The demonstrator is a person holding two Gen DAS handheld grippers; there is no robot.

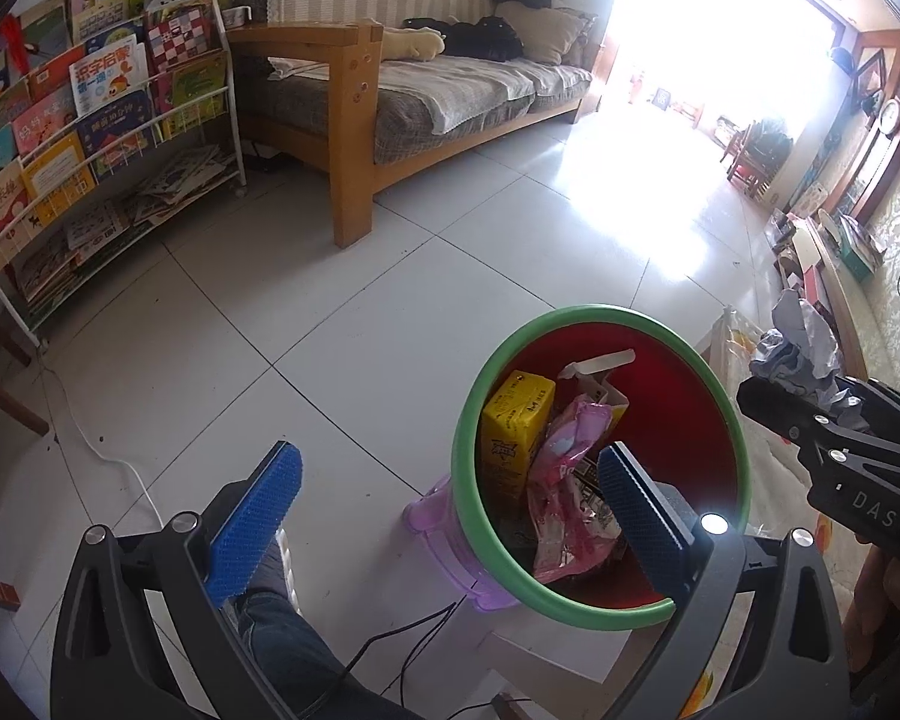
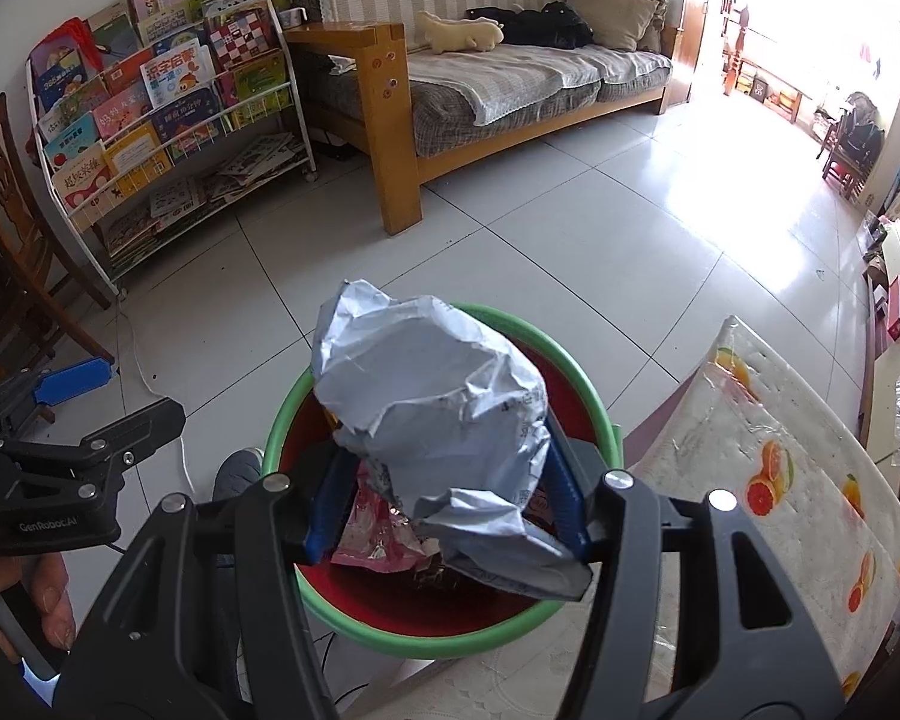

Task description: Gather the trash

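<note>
Landmark: bin (image 1: 600,606), green rim, red inside, standing on a pink stool (image 1: 444,534) at the table (image 2: 810,480) edge. Left gripper (image 1: 450,516) spread fully wide, nothing between the pads; one pad over the bin's mouth, the other out past the bin's left side over the floor (image 1: 330,300). Right gripper (image 2: 444,498) partly closed, clamping a crumpled grey bag (image 2: 426,384) directly above the bin. Already in the bin: yellow carton (image 1: 513,420), pink wrapper (image 1: 564,480).
</note>
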